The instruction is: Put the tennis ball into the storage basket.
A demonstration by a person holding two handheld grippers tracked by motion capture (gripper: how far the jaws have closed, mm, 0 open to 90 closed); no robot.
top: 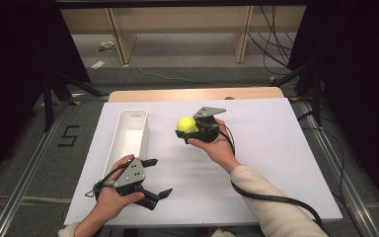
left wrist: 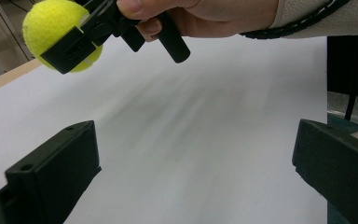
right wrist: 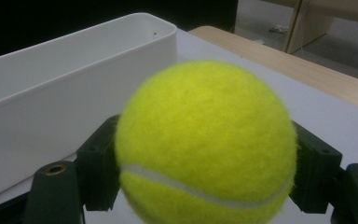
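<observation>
A yellow tennis ball hangs above the white table sheet, clamped between the jaws of my right gripper, just right of the long white bin. In the right gripper view the ball sits between both black jaws, with the bin to its left. My left gripper rests near the table's front left, jaws wide apart with nothing between them. In the left gripper view my left gripper frames bare sheet, and the ball and right gripper show at the top left.
The white sheet covers most of the wooden table. The bin's inside looks bare. Dark frame legs and cables stand beyond the table on the floor.
</observation>
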